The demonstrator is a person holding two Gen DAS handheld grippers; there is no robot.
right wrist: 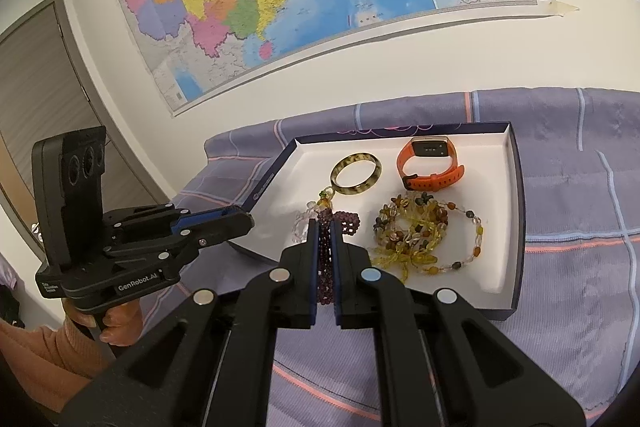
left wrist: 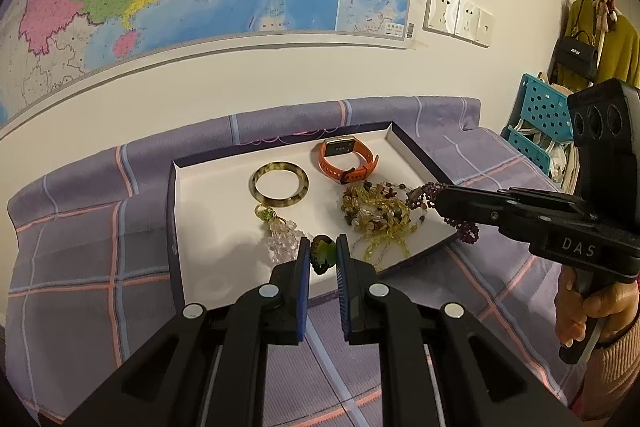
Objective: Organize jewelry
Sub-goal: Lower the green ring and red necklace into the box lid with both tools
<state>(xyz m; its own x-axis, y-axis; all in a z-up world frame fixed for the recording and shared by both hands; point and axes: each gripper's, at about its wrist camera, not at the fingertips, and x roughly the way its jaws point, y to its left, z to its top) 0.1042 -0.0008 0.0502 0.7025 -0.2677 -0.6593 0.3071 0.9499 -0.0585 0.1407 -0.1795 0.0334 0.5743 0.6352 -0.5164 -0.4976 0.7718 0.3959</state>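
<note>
L gripper [left wrist: 323, 254] jaws pinch green-bead bracelet [left wrist: 322, 254] over tray [left wrist: 208, 227].

Matt white cardboard tray [left wrist: 208, 195] on woven checked cloth [left wrist: 80, 247]; glossy mottled bangle [left wrist: 280, 184], matt orange rubbery watch strap [left wrist: 348, 167], shiny translucent beads [left wrist: 376, 211].

Blk grippers [left wrist: 323, 253], blue pads, orange sleeve [right wrist: 36, 359]

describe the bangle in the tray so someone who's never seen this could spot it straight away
On the purple checked bedspread under the wall map lies a shallow white tray with a dark rim. In its far half, left of the orange watch, lies the bangle flat on the tray floor. It is the only smooth, rigid, one-piece ring, mottled yellow-brown, while the other pieces are strung beads or a strap.
</note>
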